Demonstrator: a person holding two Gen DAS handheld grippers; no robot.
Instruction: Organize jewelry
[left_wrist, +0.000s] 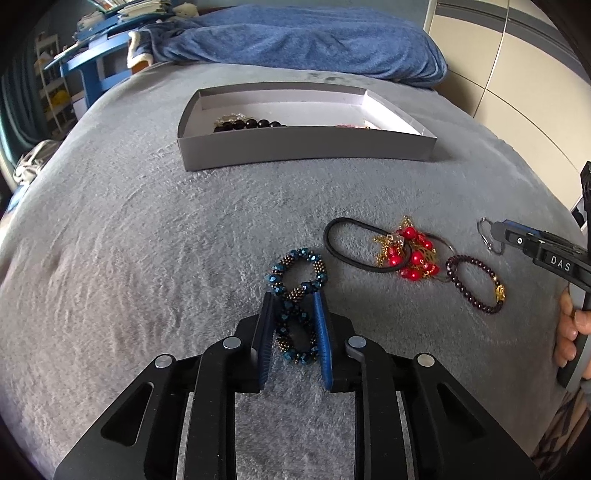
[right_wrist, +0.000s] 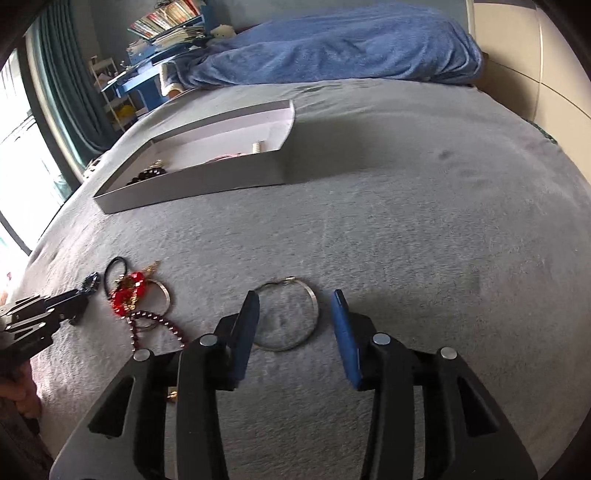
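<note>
Teal-and-bronze beaded bracelet (left_wrist: 295, 291), red-and-gold bead cluster (left_wrist: 413, 254), dark garnet bracelet (left_wrist: 476, 286), silver hoop (right_wrist: 291, 314), grey box (left_wrist: 303, 147), grey bed cover (left_wrist: 147, 240).

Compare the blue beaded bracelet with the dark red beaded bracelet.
The blue beaded bracelet is chunky, twisted into a figure eight, and lies between the left tongs. The dark red beaded bracelet is thin, lies as an open loop, and nothing touches it. Both rest on the grey blanket.
</note>
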